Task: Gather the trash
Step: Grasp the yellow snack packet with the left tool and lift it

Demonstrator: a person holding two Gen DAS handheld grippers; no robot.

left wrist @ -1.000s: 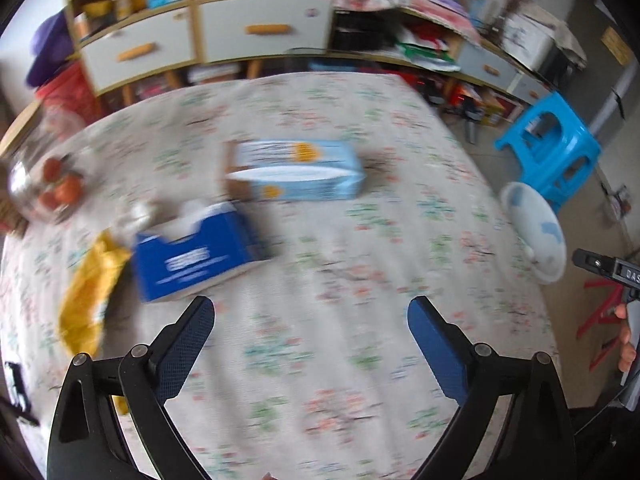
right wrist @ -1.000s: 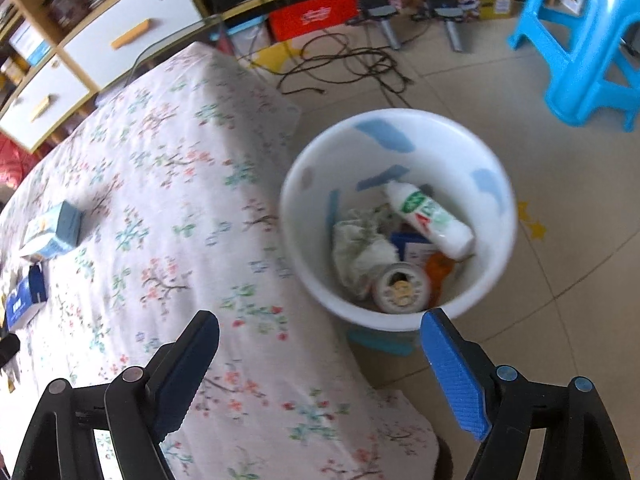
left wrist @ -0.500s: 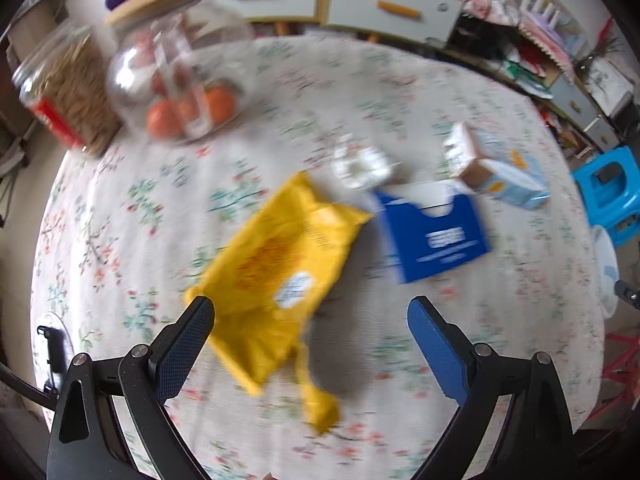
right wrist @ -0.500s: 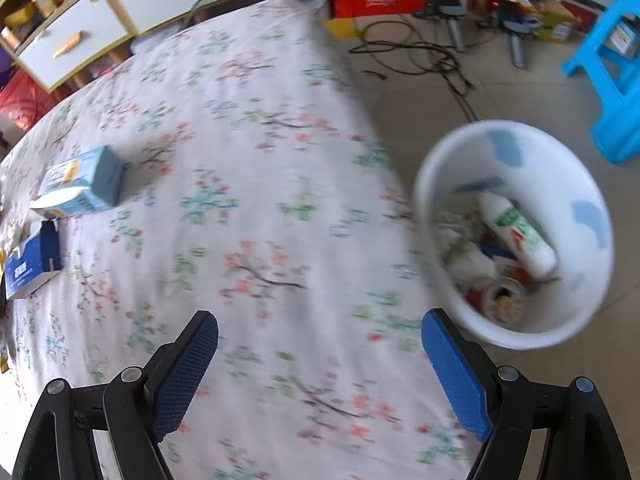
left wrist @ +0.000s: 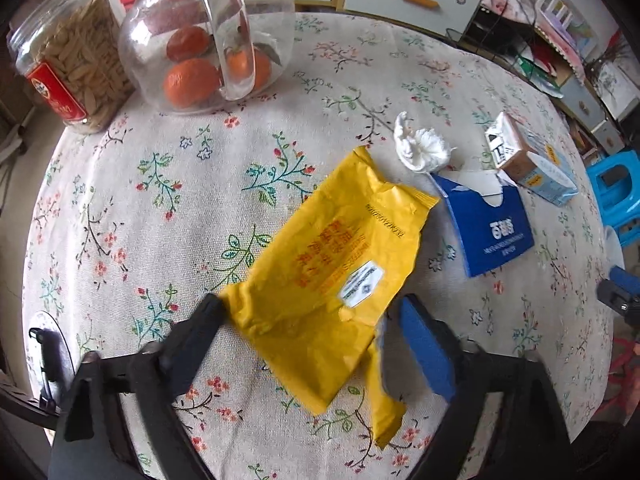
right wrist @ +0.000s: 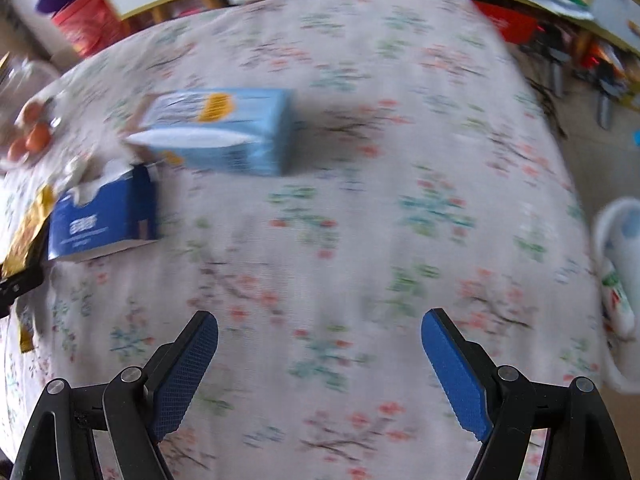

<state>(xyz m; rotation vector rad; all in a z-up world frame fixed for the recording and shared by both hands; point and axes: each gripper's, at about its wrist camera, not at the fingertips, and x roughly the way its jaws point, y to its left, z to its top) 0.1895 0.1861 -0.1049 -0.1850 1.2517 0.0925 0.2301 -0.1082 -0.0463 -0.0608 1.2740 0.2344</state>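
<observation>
Since the earlier frames the left gripper [left wrist: 310, 316] has swung from the blue boxes across to the yellow wrapper [left wrist: 340, 268] and dropped lower over it; the right gripper [right wrist: 320, 334] has left the white bin [right wrist: 618, 264] and now sits over the floral tablecloth [right wrist: 360, 220], w/ the bin only at the right edge of its view.

Left gripper: jaws closing, wrapper's lower part between the fingers. Left finger looks to touch the wrapper's crumpled edge, right finger just beside the other edge; not clamped yet.

Right gripper: jaws wide apart, nothing between them, only cloth below. View is motion-blurred.

Wrapper lies flat, diagonal, near table centre. Just beside its upper right end: crumpled white tissue [left wrist: 422, 146] and the dark blue tissue box [left wrist: 490, 224]. Light blue carton [left wrist: 532, 160] lies on its side just past that box, nearer the table edge. At the far left: glass jar of oranges [left wrist: 208, 36] and beside it a plastic jar of seeds [left wrist: 76, 60]. Bin holds a white bottle [right wrist: 618, 300] w/ green print.
</observation>
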